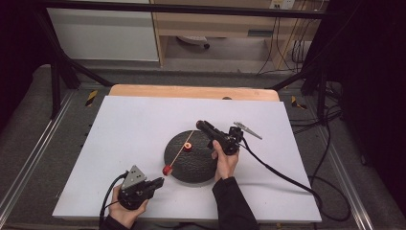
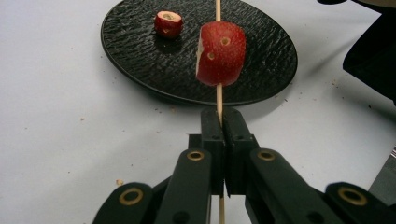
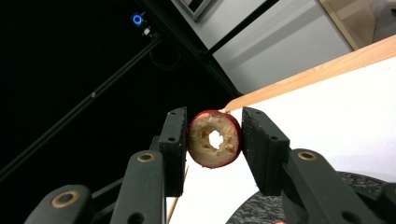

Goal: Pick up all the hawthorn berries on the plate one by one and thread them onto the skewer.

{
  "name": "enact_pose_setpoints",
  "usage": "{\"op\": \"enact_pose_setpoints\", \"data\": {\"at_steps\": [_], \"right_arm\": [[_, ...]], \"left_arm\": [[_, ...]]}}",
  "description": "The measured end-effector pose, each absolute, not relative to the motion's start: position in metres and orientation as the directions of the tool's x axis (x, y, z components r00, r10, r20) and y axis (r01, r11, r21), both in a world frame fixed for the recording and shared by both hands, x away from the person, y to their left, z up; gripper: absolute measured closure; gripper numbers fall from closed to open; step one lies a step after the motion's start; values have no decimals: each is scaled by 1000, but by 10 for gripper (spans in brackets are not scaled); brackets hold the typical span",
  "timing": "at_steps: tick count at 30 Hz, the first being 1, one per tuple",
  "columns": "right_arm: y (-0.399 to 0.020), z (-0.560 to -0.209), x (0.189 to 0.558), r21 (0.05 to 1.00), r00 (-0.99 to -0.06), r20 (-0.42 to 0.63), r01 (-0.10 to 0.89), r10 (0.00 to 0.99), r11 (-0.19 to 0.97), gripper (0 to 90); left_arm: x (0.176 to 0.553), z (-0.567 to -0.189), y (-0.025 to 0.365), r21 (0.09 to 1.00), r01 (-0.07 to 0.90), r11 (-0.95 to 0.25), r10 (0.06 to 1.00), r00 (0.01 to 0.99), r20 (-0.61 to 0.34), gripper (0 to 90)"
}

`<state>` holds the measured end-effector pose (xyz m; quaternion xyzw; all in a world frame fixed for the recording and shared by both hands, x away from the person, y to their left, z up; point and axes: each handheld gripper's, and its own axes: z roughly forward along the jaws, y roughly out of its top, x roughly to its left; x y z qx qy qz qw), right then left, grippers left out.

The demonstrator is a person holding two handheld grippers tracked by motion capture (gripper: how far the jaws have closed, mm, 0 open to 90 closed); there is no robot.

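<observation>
Far tip of wooden skewer (image 1: pixel 178 154) lost behind right gripper (image 1: pixel 200 125) in high view; near end cut off below left gripper view. Long axis slanting from 7 o'clock up to 1 o'clock across black plate (image 1: pixel 201 167) at white table (image 1: pixel 124 134) centre. Red fruit piece (image 2: pixel 221 53) threaded low on stick, over plate's 8 o'clock rim. Left gripper (image 2: pixel 221 120) jaws pressed together, pinching skewer. Right gripper jaws part spread, clamping cored fruit ring (image 3: pixel 215 138). Another ring (image 2: pixel 168 23) lying on plate.
</observation>
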<state>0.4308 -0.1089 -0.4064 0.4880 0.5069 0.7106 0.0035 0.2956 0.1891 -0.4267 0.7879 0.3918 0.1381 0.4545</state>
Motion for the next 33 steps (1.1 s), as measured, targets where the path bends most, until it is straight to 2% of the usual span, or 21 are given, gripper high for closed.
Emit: {"op": "enact_pose_setpoints", "data": {"at_steps": [10, 33], "right_arm": [[-105, -412, 429, 690, -526, 722, 499, 449, -524, 623], [-102, -415, 425, 680, -537, 730, 518, 422, -519, 624]], "left_arm": [[296, -428, 186, 825, 491, -281, 736, 662, -143, 887], [297, -431, 178, 828, 497, -260, 738, 655, -162, 887]]}}
